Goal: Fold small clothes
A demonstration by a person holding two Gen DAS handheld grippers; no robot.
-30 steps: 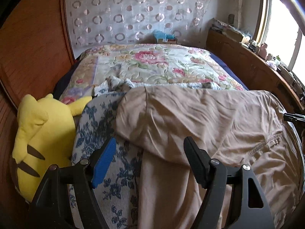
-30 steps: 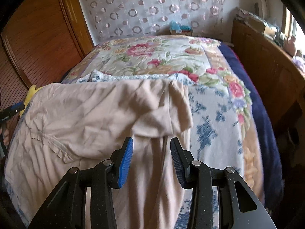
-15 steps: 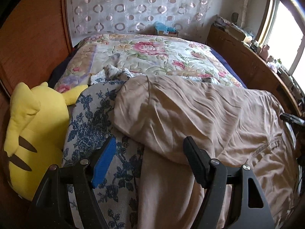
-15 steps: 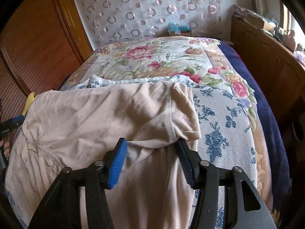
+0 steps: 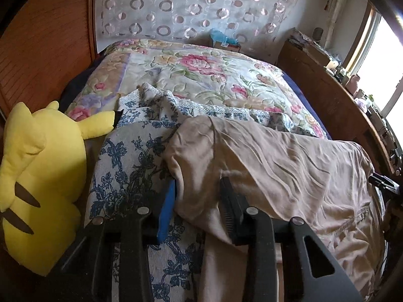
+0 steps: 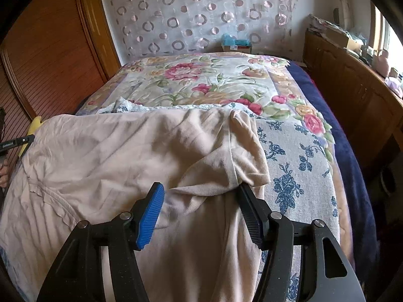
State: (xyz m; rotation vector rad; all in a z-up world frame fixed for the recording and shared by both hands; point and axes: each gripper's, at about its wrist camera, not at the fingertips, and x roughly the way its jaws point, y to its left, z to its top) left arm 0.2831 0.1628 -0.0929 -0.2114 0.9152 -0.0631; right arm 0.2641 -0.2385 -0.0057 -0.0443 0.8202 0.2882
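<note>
A beige garment [image 5: 272, 166] lies spread across a blue-flowered white cloth [image 5: 126, 166] on the bed, its far part folded over toward me. My left gripper [image 5: 199, 201] has its jaws partly closed around the garment's folded left corner, with cloth between them. In the right wrist view the garment [image 6: 121, 156] fills the left and middle. My right gripper [image 6: 201, 209] is open wide, with the folded right corner [image 6: 241, 166] lying over its jaws.
A yellow plush toy [image 5: 37, 176] lies at the bed's left edge by the wooden wall. A floral quilt [image 5: 196, 75] covers the far bed. A wooden cabinet [image 6: 352, 85] with clutter runs along the right. A small box [image 6: 236, 45] stands at the headboard.
My left gripper has narrowed its jaws around the garment's left corner. My right gripper has opened wider and moved in under the folded right corner.
</note>
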